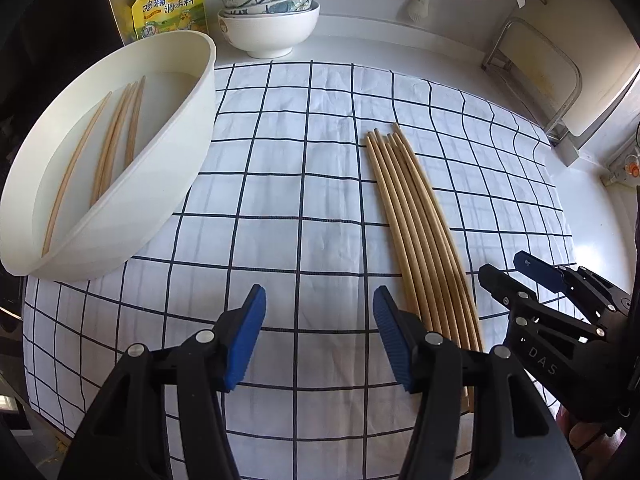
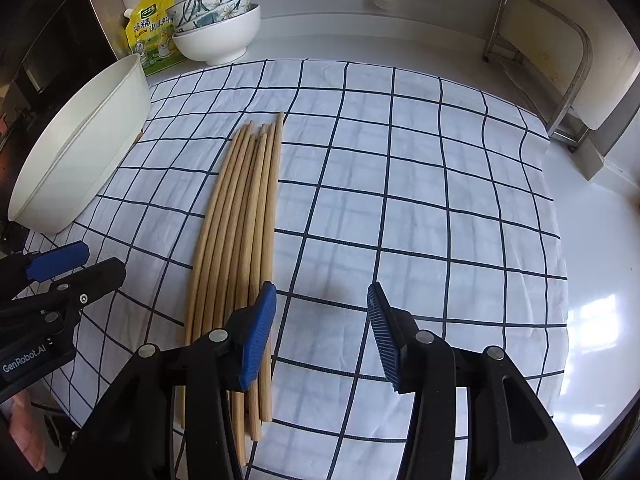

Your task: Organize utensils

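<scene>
The checked cloth (image 1: 304,184) covers most of the counter (image 2: 600,240), with bare white counter beyond its right edge and open cloth on either side of the chopsticks (image 2: 240,232); these lie as a tight bundle of pale wooden sticks, side by side, roughly in the middle of the cloth; a few more chopsticks rest inside the white tub (image 1: 168,160) at the cloth's left edge; my left hand-held gripper (image 1: 320,336) hangs partly open over empty cloth just left of the bundle, gripping nothing; my right hand-held gripper (image 2: 322,332) is partly open too, empty, its left finger over the bundle's right side.
</scene>
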Demonstrator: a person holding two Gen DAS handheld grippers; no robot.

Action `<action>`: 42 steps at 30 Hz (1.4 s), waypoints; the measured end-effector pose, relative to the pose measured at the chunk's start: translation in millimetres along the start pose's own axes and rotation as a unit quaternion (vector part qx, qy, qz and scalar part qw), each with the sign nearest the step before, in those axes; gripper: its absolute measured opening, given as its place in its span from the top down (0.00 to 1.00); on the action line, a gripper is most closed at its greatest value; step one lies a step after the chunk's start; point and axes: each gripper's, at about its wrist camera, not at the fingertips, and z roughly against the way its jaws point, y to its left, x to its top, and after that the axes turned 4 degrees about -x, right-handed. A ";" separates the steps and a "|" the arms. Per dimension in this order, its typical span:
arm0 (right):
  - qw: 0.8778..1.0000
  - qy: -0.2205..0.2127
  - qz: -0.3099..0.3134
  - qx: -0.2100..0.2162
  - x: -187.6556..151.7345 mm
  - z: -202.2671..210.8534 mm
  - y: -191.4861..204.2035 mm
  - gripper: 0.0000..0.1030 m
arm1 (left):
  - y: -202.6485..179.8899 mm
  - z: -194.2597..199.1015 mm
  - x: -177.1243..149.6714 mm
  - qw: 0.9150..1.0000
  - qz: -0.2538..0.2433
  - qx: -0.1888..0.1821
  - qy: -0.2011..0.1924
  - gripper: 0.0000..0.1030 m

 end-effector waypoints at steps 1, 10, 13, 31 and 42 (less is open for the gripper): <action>1.000 0.000 0.002 0.001 0.0 -1.3 0.1 0.56 | -0.6 -1.1 -0.5 1.000 0.000 0.001 0.001 0.46; 1.000 0.003 0.017 0.011 3.4 -10.5 4.5 0.55 | -4.5 -9.9 -3.0 1.000 -0.001 0.006 0.010 0.46; 1.000 0.002 0.023 0.004 5.1 -13.5 7.0 0.55 | -5.6 -11.4 -3.0 1.000 -0.002 0.006 0.011 0.46; 1.000 0.000 -0.001 -0.012 -0.4 -14.7 -25.5 0.55 | -25.3 -30.1 0.8 1.000 0.003 -0.020 0.014 0.44; 1.000 -0.007 -0.012 -0.009 -7.9 -8.5 -39.6 0.55 | -38.9 -36.1 2.6 1.000 -0.004 -0.007 0.006 0.40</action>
